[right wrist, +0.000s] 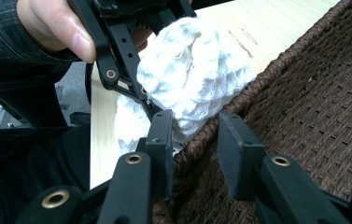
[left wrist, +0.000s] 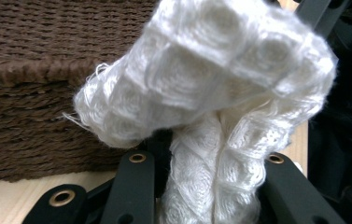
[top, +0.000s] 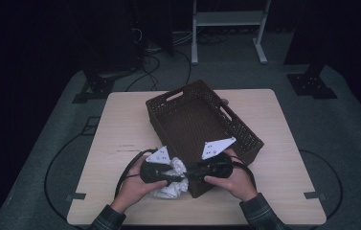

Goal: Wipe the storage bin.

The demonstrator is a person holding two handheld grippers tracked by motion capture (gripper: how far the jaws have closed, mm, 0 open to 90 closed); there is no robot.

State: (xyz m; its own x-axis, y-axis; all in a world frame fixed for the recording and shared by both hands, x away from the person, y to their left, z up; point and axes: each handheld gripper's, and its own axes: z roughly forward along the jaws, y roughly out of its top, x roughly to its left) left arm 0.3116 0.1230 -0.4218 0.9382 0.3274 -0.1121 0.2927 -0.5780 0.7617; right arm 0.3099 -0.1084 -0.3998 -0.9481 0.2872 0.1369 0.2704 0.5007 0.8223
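A light wooden table (top: 120, 120) stood on a grey floor, with dark cables (top: 159, 62) and a white metal frame (top: 226, 19) beyond its far edge. A brown woven basket (top: 202, 120) sat at an angle on the table, its near corner towards the person. No brand, label or legible writing was observed on any item. The left hand (top: 132, 187) and right hand (top: 235, 182) each held a gripper at the table's near edge, both sleeves dark plaid. The left gripper (left wrist: 206, 186) had its fingers pinching a white knitted cloth (left wrist: 211, 84), which bunched upward just outside the basket's near wall. The right gripper (right wrist: 194, 149) had its fingers spread with nothing between them, straddling the basket rim, one finger (right wrist: 162, 140) outside it beside the cloth and the other over the interior. The high view showed the whole basket and a grey three-cornered plate (top: 218, 146) on the right gripper; the right gripper view alone showed the left hand's thumb (right wrist: 57, 25) on the left gripper's linkage; the left gripper view showed the cloth's square knit pattern.
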